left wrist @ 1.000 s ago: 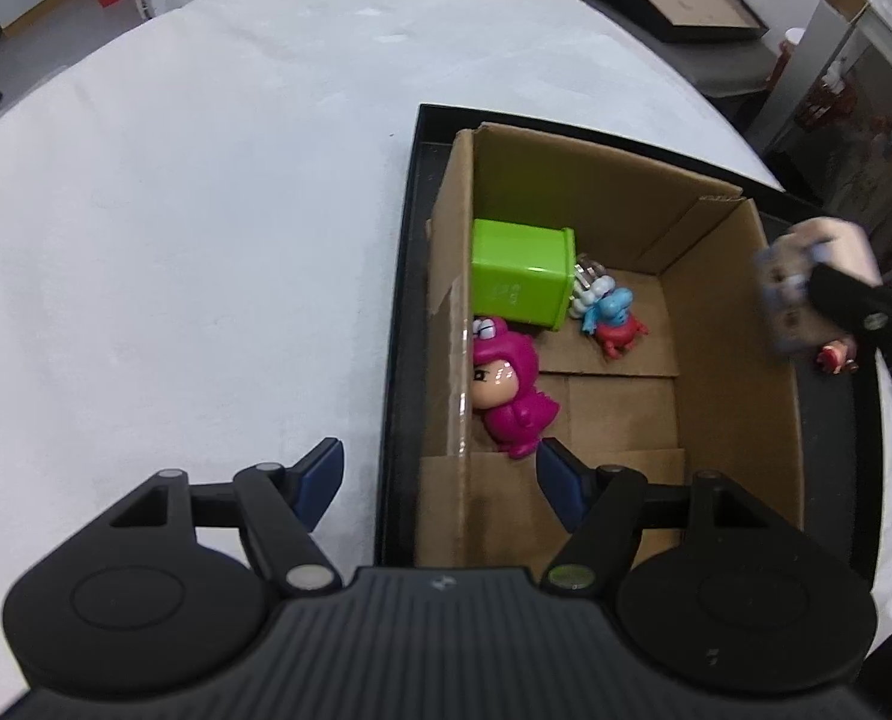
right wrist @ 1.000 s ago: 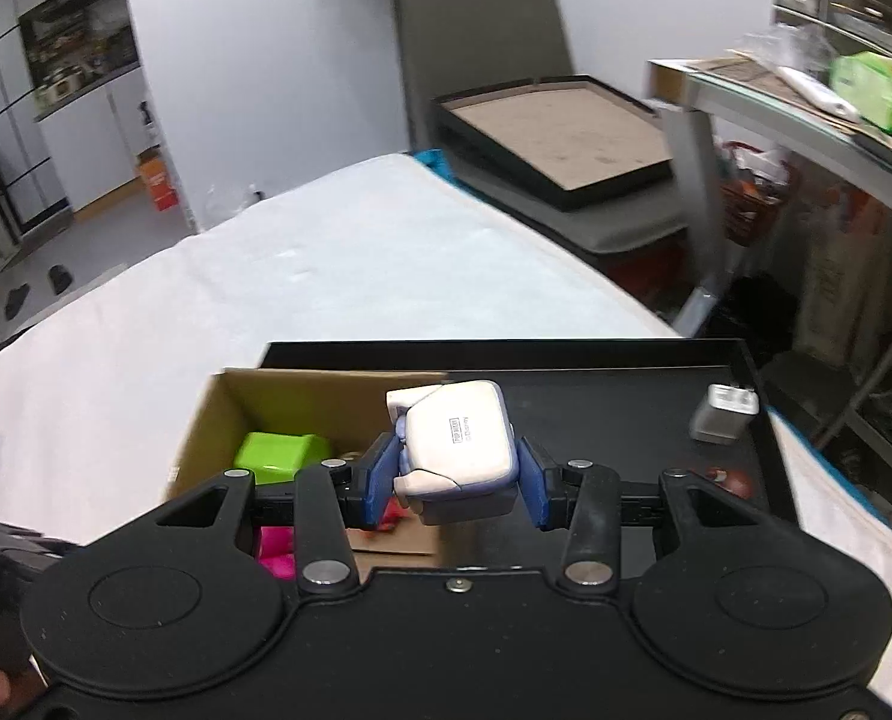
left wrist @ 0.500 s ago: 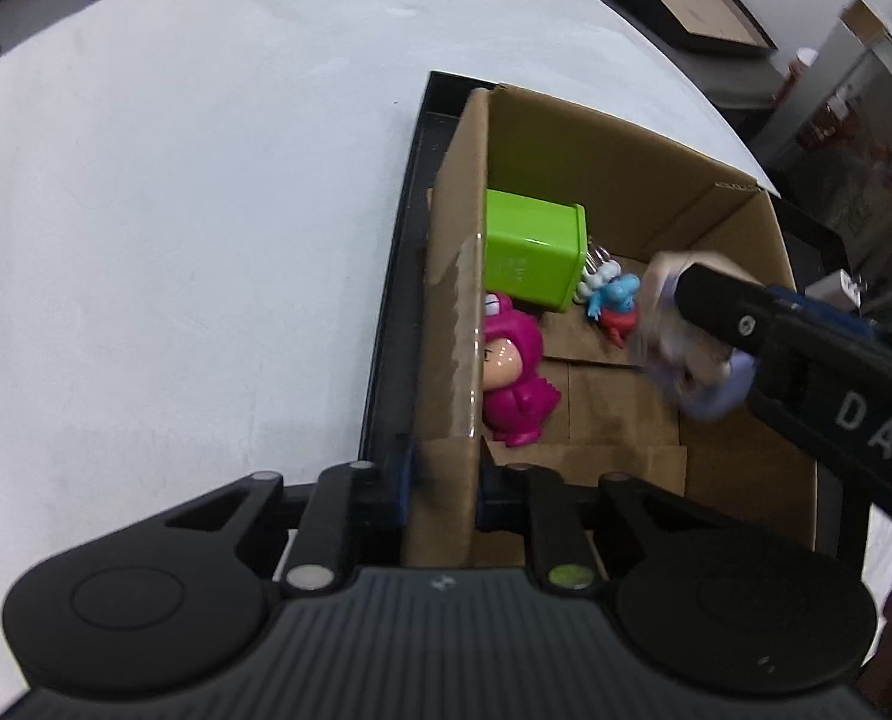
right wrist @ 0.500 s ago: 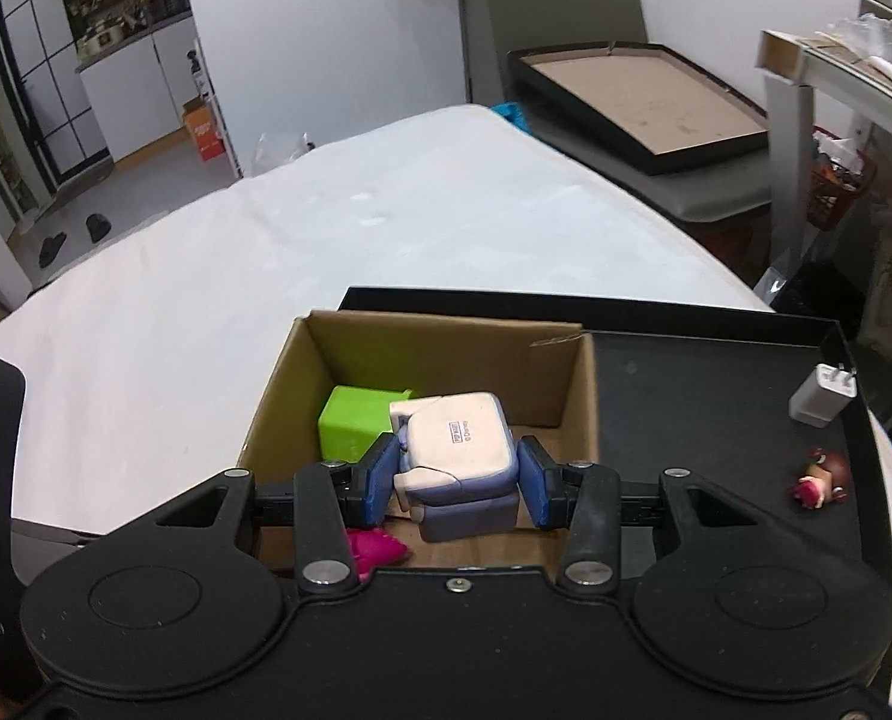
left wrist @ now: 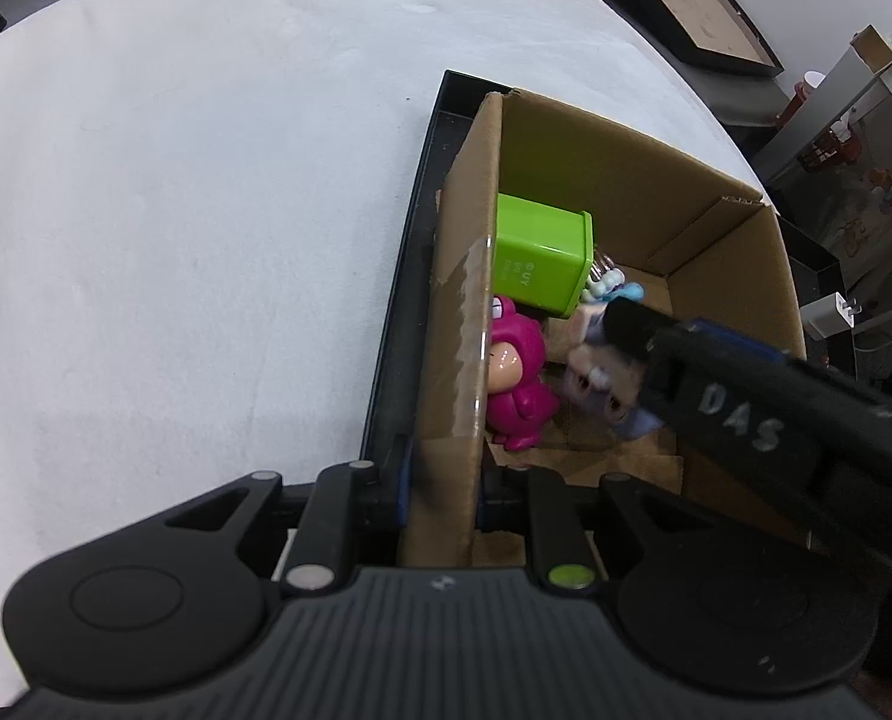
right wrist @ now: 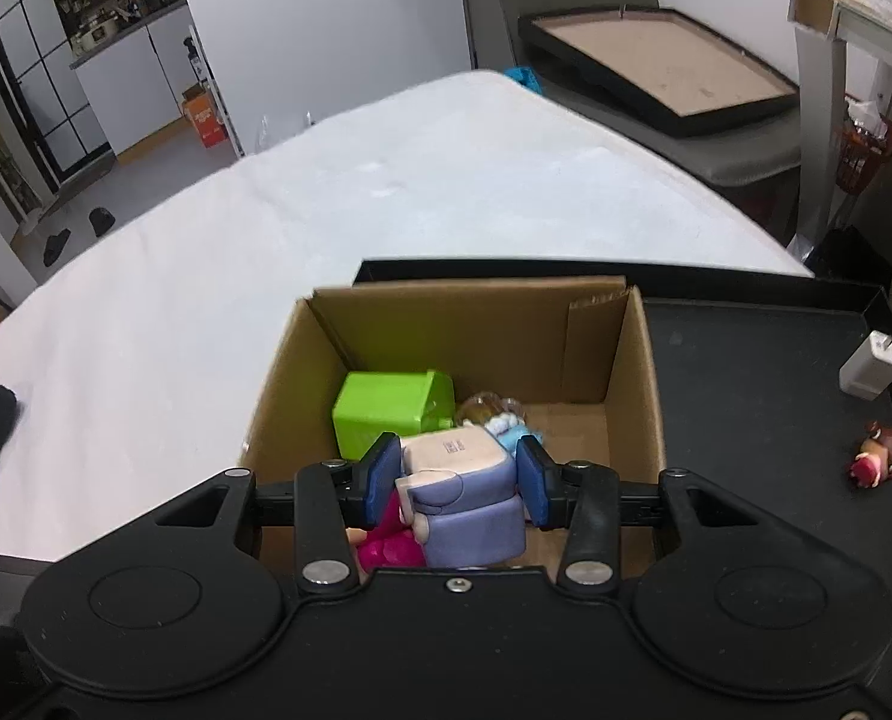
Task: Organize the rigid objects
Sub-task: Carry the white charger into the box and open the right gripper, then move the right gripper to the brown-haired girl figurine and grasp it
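A cardboard box (left wrist: 572,144) (right wrist: 494,312) stands in a black tray (right wrist: 746,372). Inside lie a green block (left wrist: 536,258) (right wrist: 386,408), a pink figure (left wrist: 515,372) (right wrist: 386,546) and a small blue toy (right wrist: 518,435). My left gripper (left wrist: 440,495) is shut on the box's left wall. My right gripper (right wrist: 457,477) reaches down into the box, shut on a white-and-lavender figure (right wrist: 461,498) (left wrist: 602,378), with small gaps showing beside the pads.
A white charger (right wrist: 872,363) (left wrist: 830,315) and a small brown-and-red figure (right wrist: 875,462) lie on the tray right of the box. White cloth (left wrist: 176,210) covers the table. A framed board (right wrist: 662,69) stands behind.
My left gripper closed on the box wall. My right gripper carried the lavender figure from above the tray down into the box.
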Demonstrator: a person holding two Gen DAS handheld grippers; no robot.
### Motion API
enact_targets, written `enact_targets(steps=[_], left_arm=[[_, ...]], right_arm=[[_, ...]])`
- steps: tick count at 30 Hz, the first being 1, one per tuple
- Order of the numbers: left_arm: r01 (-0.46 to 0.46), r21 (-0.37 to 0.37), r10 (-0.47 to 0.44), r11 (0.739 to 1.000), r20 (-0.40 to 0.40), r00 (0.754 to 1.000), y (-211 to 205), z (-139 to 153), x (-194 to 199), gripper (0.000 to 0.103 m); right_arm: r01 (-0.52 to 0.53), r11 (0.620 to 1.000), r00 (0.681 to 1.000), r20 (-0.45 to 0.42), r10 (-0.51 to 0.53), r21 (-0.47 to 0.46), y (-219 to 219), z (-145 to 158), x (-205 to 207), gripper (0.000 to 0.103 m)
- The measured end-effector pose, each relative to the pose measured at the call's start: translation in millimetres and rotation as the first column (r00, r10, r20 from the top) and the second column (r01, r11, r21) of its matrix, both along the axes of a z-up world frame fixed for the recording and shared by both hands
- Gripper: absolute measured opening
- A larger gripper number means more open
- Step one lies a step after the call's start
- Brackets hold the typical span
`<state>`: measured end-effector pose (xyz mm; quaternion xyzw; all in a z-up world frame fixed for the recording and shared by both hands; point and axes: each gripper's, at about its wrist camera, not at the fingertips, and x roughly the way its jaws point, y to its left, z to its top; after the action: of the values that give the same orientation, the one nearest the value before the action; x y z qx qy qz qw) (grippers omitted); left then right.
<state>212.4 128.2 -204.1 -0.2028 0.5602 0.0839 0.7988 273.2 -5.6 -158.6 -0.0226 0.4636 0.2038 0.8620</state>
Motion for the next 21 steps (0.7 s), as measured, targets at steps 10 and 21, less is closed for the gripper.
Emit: enact_targets(steps=[10, 21], left_arm=[[0.002, 0.005, -0.001, 1.0, -0.025, 1.0, -1, 5, 4, 0.02], [-0.014, 0.116, 0.018, 0.993, -0.032, 0.999, -9, 24, 6, 0.044]], right_arm=[[-0.012, 0.999, 1.0, -0.007, 0.012, 0.036, 0, 0, -1, 0.041], [0.035, 0.99, 0.994, 0.095, -0.048, 0.134, -30, 41, -10, 0.058]])
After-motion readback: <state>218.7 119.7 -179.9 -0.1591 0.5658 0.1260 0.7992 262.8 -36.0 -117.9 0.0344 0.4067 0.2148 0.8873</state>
